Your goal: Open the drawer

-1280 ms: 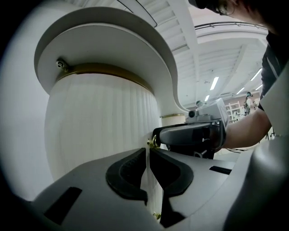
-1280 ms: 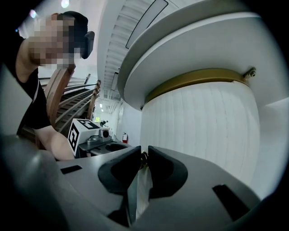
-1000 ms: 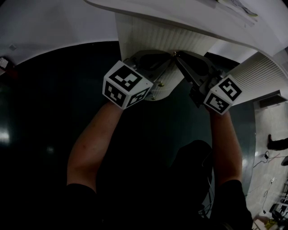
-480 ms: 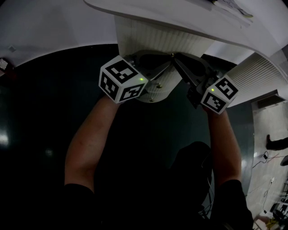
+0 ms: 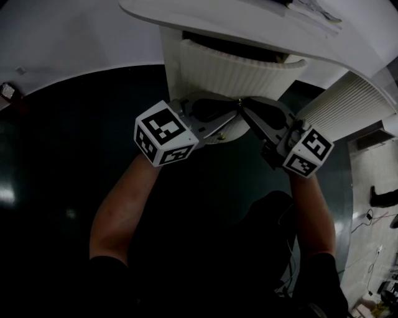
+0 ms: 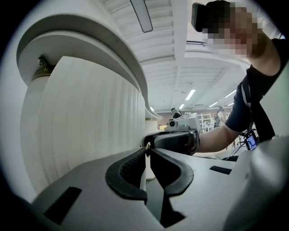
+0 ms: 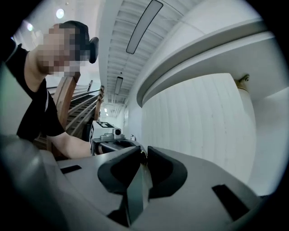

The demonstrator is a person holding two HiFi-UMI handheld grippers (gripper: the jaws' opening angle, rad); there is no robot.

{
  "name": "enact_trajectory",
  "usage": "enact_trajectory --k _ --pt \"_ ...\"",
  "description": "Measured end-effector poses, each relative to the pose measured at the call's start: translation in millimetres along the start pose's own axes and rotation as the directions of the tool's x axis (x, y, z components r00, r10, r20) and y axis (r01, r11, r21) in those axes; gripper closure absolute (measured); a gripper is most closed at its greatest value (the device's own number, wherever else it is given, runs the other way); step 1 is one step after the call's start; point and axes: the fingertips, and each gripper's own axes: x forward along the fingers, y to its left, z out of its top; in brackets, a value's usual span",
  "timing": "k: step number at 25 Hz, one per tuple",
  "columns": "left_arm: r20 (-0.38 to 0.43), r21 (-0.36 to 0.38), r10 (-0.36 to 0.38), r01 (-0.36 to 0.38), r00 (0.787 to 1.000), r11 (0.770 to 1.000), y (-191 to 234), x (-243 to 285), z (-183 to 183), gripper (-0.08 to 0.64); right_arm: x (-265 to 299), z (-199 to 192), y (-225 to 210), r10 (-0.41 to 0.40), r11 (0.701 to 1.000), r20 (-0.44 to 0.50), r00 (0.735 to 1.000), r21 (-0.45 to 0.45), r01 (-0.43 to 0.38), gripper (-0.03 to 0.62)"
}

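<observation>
- Head view has both grippers meeting nose to nose on one tiny brass knob (image 5: 239,99). The left gripper (image 5: 233,106) comes at it from one side and the right gripper (image 5: 246,105) from the other.
- Left gripper view: jaws pinched nearly together, with the knob (image 6: 146,145) caught right at the tips. The other gripper sits just past them.
- Right gripper view: same deal. The jaws are narrow and clamped on the knob (image 7: 142,154) at the very tips.
- The drawer (image 5: 236,74) is the white ribbed curved front just ahead of both sets of tips, tucked under the tabletop (image 5: 205,18).
- It looks partway out to me, since there's a dark gap above the drawer's top edge, just beyond the grippers.
- So I'd say we're mid-pull. The next move is drawing both grippers straight back together at an even pace.
- That knob is small, and with only a fingertip grip on it, a tug off to one side could pop it loose.
</observation>
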Motion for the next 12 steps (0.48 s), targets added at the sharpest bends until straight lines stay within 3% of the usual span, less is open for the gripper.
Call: enact_trajectory --k 5,8,12 --pt "-0.091 0.010 0.084 -0.083 0.992 0.996 -16.6 -18.5 -42.9 0.522 -23.5 -8.3 0.7 -0.049 0.997 -0.006 0.999 0.055 0.050 0.557" --pt "-0.194 0.017 0.153 -0.152 0.969 0.988 -25.8 -23.7 -95.5 0.522 -22.9 -9.2 7.2 -0.030 0.998 -0.013 0.999 0.052 0.031 0.555" --pt "-0.269 -0.042 0.256 -0.277 0.929 0.960 -22.0 -24.4 -147.1 0.522 -13.3 -1.1 20.9 -0.019 1.000 0.006 1.000 0.011 0.019 0.555"
